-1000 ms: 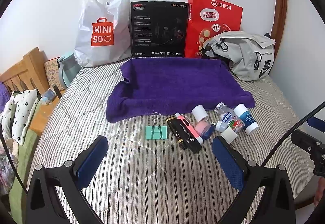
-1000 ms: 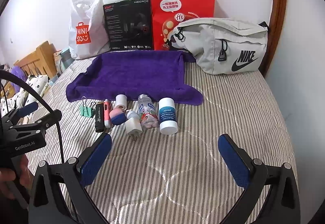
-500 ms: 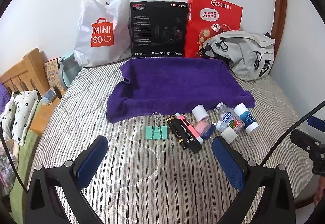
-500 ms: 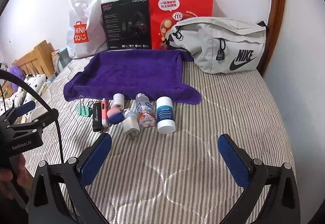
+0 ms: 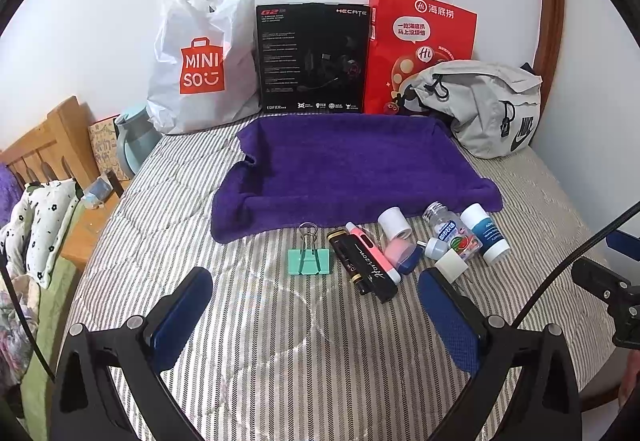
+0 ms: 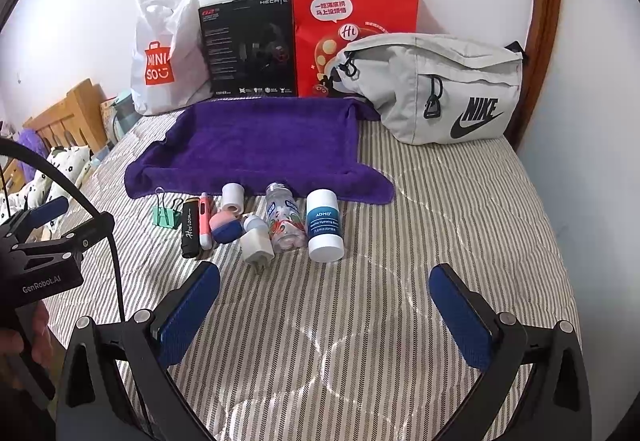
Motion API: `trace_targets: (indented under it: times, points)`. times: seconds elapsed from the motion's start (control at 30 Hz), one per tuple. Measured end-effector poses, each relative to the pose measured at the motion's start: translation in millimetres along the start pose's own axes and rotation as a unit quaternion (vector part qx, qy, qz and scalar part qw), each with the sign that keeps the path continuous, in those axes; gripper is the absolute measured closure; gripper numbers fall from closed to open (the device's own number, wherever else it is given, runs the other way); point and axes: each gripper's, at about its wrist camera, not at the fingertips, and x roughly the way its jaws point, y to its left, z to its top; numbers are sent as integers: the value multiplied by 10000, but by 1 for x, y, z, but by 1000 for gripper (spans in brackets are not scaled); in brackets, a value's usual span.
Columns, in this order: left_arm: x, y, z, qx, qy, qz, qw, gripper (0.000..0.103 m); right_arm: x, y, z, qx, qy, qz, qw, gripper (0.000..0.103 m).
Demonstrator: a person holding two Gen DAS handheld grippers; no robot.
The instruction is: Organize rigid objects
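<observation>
Bedroom, white wall behind; work surface is a striped quilted mattress (image 6: 440, 209).

A row of small rigid items lies along the near edge of a purple towel (image 5: 352, 169). Left to right: mint-green binder clip (image 5: 309, 259), lying flat, wire handles pointing far; black tube (image 5: 362, 265) lettered "Horizon", with a pink pen (image 5: 372, 251) touching its right side; a white cap (image 5: 394, 223) just beside the towel edge; a pink-and-blue item (image 5: 402, 257), kind unclear; a small white bottle (image 6: 256, 223); a white plug adapter (image 6: 256, 245), prongs toward me; a clear bottle (image 6: 282, 221) with a fruit label, on its side; a white and blue "ADMD" tube (image 6: 325, 227), far right of the row. The towel is bare, its edges rolled up.

My left gripper (image 5: 316, 317) hangs low over the mattress, near side of the row, blue pads spread wide, nothing between them. My right gripper (image 6: 326, 309) likewise, fingers well apart, empty, sitting near the tube end of the row.

Far side, against the wall: white Miniso bag (image 5: 200, 61), black Hecate box (image 5: 314, 57), red paper bag (image 5: 420, 41), grey Nike waist bag (image 6: 432, 85) resting against the red bag. Wooden headboard (image 5: 44, 145) at far left.
</observation>
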Motion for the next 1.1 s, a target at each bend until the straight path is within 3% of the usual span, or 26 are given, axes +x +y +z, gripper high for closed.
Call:
trace_targets:
  times: [1.1]
  points:
    - [-3,-10,5,122,-17,43,9999,0,-2,-6,-2,45,-1,-27,10000,0]
